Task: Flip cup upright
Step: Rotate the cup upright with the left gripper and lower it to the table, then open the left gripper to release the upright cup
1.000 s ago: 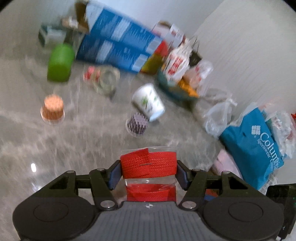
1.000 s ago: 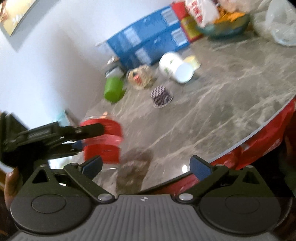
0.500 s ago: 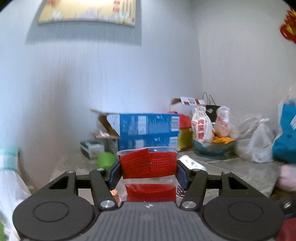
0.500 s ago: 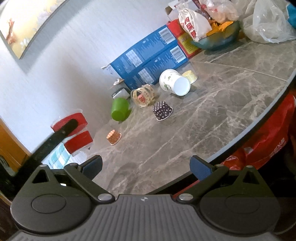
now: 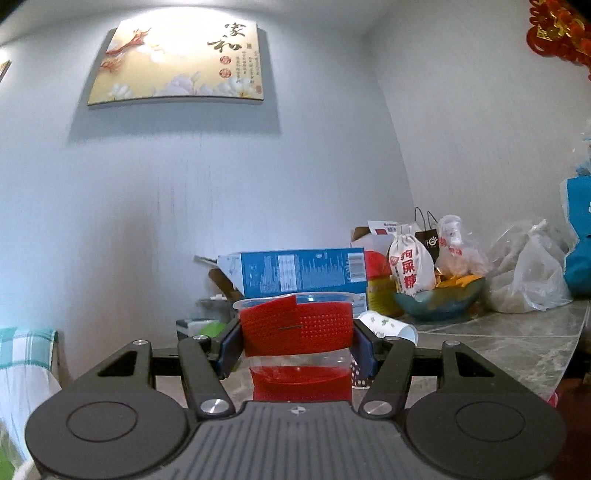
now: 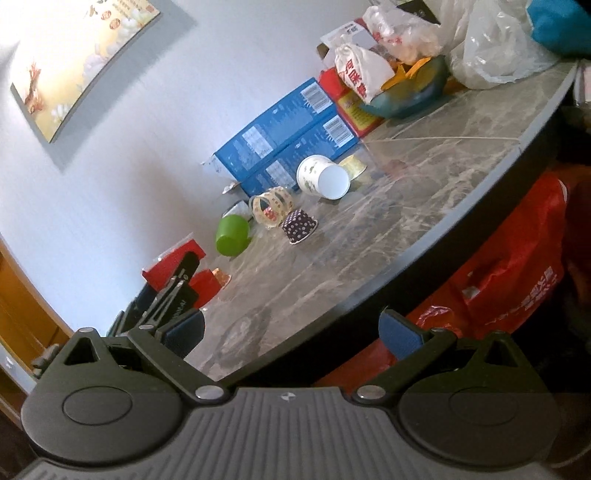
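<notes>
My left gripper (image 5: 297,341) has its blue pads clamped on the clear plastic cup (image 5: 295,332), which sits low in the centre of the left wrist view with its rim uppermost. Two bands of red perforated wrap circle the cup, one near the rim and one at the base; I cannot tell whether anything is inside. My right gripper (image 6: 291,334) has its fingers wide apart and holds nothing, hovering at the bottom of its frame over the rounded table edge (image 6: 424,266).

In the upper right of the right wrist view, a teal bowl (image 6: 406,99) holds orange snack pieces and a white cloth sack with red print (image 6: 360,72). A white paper cup (image 6: 323,179) lies on its side at centre, its open mouth toward the camera. Left of it are a tipped clear glass with a pattern (image 6: 271,208), a green cup on its side (image 6: 232,234) and an inverted dark dotted cupcake liner (image 6: 299,230).

Only the right wrist view shows the grey marbled tabletop (image 6: 369,240) from above, and the left gripper with its red-banded cup at lower left (image 6: 173,273). Only the left wrist view shows the whole wall painting with calligraphy (image 5: 177,62) at upper left and the red knot ornament (image 5: 557,29) at upper right.

Two blue cardboard boxes (image 6: 284,144) are stacked against the wall.
</notes>
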### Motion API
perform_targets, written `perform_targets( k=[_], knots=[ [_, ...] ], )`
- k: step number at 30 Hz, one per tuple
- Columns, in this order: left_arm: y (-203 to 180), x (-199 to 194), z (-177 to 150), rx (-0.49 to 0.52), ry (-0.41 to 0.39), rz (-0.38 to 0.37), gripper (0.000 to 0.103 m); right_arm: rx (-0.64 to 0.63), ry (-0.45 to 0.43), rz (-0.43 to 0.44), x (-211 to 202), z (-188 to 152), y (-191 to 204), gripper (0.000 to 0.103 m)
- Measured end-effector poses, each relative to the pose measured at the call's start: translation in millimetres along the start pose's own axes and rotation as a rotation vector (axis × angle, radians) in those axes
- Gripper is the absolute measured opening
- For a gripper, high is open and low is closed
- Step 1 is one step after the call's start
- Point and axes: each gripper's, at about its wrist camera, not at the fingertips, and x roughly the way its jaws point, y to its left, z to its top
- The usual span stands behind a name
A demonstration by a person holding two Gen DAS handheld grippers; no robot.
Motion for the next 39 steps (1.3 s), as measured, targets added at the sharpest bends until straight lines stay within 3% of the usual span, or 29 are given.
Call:
perform_targets(
  k=[14,20,23,25,33,39],
  knots=[
    [-3.4,10.1,-19.9,0.037,0.078,-0.009,0.066,-0.012,-0.007,0.034,1.2,-16.7,-0.2,0.102],
    [-2.8,6.7,-21.7,0.052,0.102,-0.031,0.072,-0.003,0.002,0.039,2.4,-18.0,0.6,0.102],
    [-1.7,7.5,-20.7,0.056,0.126,-0.069,0.084,-0.005,0.006,0.045,3.2,-18.8,2.1,0.102],
    [-1.2,5.7,-21.0,0.062,0.133,-0.087,0.099,-0.010,0.012,0.042,4.1,-18.9,3.5,0.102],
    [24.9,-18.8,-16.4,0.016,0.283,-0.195,0.099,-0.031,0.000,0.020,0.9,-16.1,11.7,0.102],
    [77.7,-32.1,39.6,-0.062,0.462,-0.203,0.099,-0.291,-0.015,-0.129,-2.0,-1.8,71.2,0.102]
  ],
)
